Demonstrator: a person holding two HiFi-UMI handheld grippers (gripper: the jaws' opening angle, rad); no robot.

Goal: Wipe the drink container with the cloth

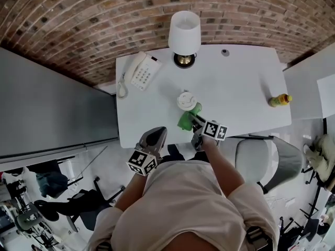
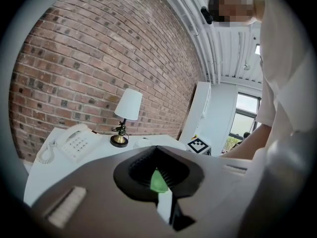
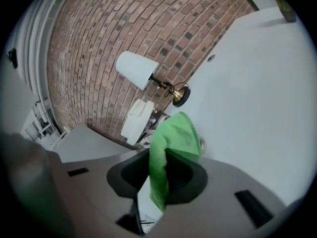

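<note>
Drink container (image 1: 187,100) stands mid-table (image 1: 246,88) with the green cloth (image 1: 184,122) just beside it, clamped in the right gripper (image 1: 196,122) ready for wiping, while the left gripper (image 1: 156,135) hangs closed and empty near the table's edge.

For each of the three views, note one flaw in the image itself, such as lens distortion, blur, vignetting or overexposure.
Head view: the wide lens bends the courses of the brick wall into arcs. Left gripper view: dark round vignette; the window is overbright. Right gripper view: same vignette, scene tilted, the green cloth near the lens slightly soft.
</note>
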